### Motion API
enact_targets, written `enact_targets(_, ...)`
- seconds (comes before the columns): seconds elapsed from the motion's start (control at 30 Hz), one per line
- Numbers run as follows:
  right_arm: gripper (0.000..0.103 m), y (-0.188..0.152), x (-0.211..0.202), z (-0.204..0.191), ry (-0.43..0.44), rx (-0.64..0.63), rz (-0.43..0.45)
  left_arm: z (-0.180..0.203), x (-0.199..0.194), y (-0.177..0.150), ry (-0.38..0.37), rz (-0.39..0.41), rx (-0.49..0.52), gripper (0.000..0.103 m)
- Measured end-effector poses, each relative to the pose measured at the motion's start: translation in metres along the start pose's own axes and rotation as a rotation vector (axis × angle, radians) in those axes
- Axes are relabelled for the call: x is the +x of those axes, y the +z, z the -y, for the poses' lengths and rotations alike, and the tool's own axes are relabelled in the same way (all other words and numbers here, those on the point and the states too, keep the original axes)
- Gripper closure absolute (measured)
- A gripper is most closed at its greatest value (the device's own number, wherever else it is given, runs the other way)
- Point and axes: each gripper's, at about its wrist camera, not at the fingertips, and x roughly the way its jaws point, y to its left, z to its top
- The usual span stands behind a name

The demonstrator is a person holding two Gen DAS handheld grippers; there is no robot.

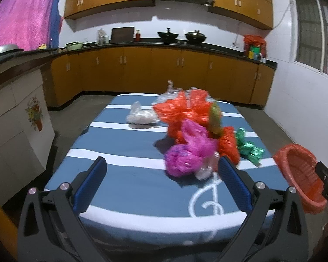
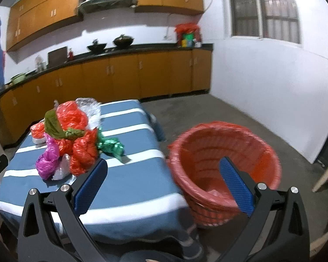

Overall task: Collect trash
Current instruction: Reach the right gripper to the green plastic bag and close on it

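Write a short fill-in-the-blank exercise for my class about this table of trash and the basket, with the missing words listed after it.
1. The pile of crumpled bags lies on a blue cloth with ____ stripes.
2. The basket beside the table is ____ in colour.
3. Both the left gripper and the right gripper have their jaws ____.
4. The shiny wrapper at the pile's edge is ____.

Missing words: white; red; open; green

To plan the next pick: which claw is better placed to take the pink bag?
Left, probably. The left claw is open, with the pink bag just ahead of its fingers; the right claw faces the red basket.
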Motion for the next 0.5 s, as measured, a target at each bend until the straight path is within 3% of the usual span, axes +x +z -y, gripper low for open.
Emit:
enact_targets(0.33,0.025,0.024,0.089,-0.050,0.178,-0.086,-0.115,-0.022,0.044,0.015,0.029,-0.019,-0.019,0.007)
enact_targets(0.5,0.037,0.022,0.130,-0.068,0.206,-0.121,-0.198,-0.024,0.063,0.018,0.018,-0.042,-0.023,0.012)
